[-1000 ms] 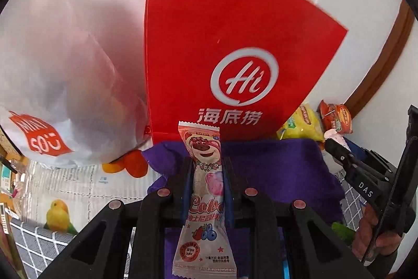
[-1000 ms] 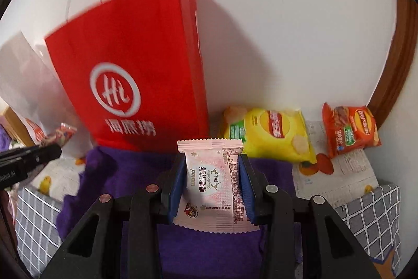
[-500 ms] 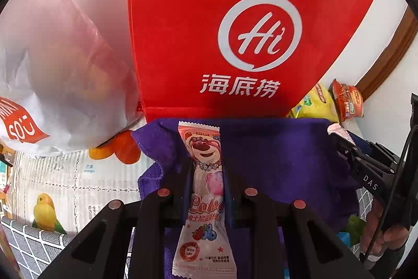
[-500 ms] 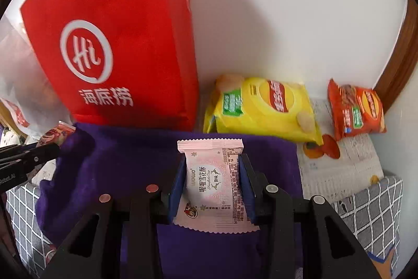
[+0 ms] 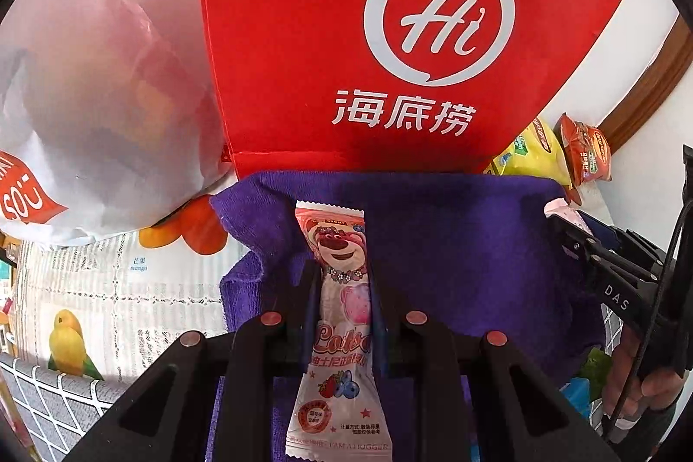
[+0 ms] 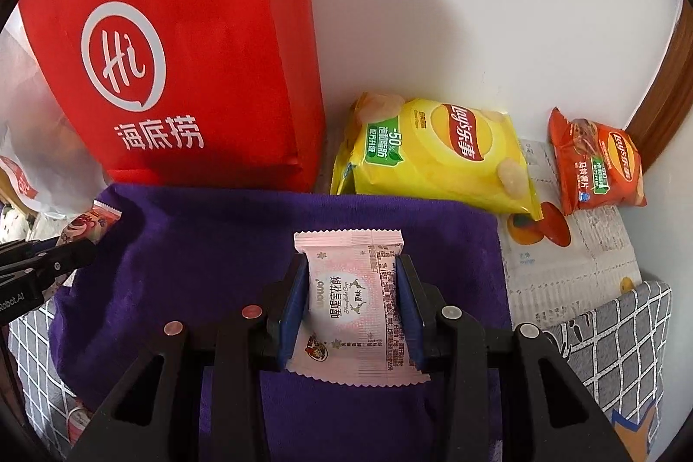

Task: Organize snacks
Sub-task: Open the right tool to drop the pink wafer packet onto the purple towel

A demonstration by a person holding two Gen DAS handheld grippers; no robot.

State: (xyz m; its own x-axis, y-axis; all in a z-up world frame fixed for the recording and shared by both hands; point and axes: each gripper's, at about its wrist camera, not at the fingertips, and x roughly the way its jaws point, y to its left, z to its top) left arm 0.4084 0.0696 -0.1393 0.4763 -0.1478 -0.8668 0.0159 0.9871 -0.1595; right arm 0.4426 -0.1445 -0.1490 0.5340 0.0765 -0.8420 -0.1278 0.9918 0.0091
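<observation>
A home, by the look: a surface (image 6: pixel 571 258) under a fruit-print cloth set against a white wall (image 6: pixel 476 7) with wood trim (image 6: pixel 667 72), crowded with a red bag (image 6: pixel 182 50), chip bags (image 6: pixel 433 154) and a purple towel (image 6: pixel 208 237).

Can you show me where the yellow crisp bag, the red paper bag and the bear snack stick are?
yellow crisp bag (image 6: pixel 437 154): right wrist view, middle of its front.
red paper bag (image 5: pixel 390 42): left wrist view, on its front panel.
bear snack stick (image 5: pixel 342 245): left wrist view, the bear's face.
</observation>
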